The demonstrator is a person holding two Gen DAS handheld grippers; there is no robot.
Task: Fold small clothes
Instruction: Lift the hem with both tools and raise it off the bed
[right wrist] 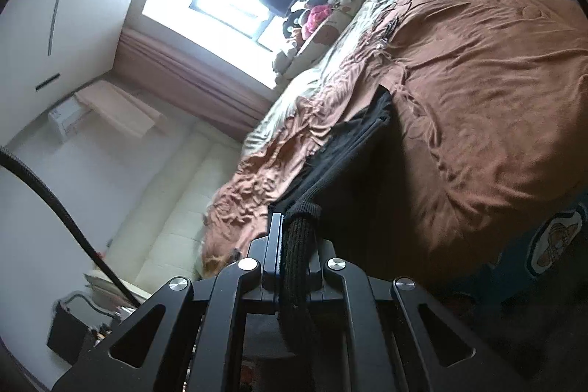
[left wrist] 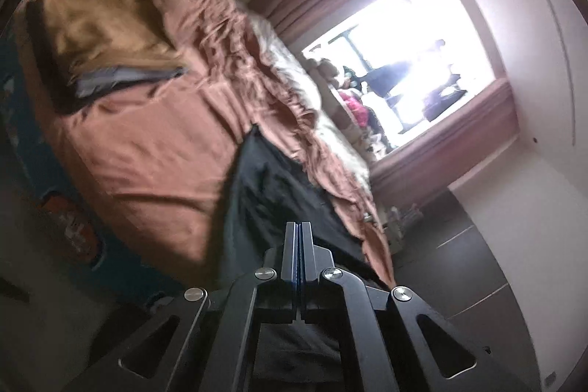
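Left wrist view: the left gripper [left wrist: 298, 226] has its fingers pressed together; whether cloth is nipped between them cannot be told. The black soft knit garment [left wrist: 272, 186] lies at the near edge of the bed with the rust-brown crumpled cover [left wrist: 147, 142]. Judged light, limp and non-slip.

Right wrist view: the right gripper [right wrist: 290, 219] pinches the garment's ribbed cuff or hem [right wrist: 297, 245]. The garment's body [right wrist: 352, 149] trails to the bed edge. Best held at ribbed edges and corners.

No text, number or brand could be read in either view. A round printed emblem [right wrist: 551, 241] showed on blue cloth beside the bed, but it was too blurred to make out any lettering.
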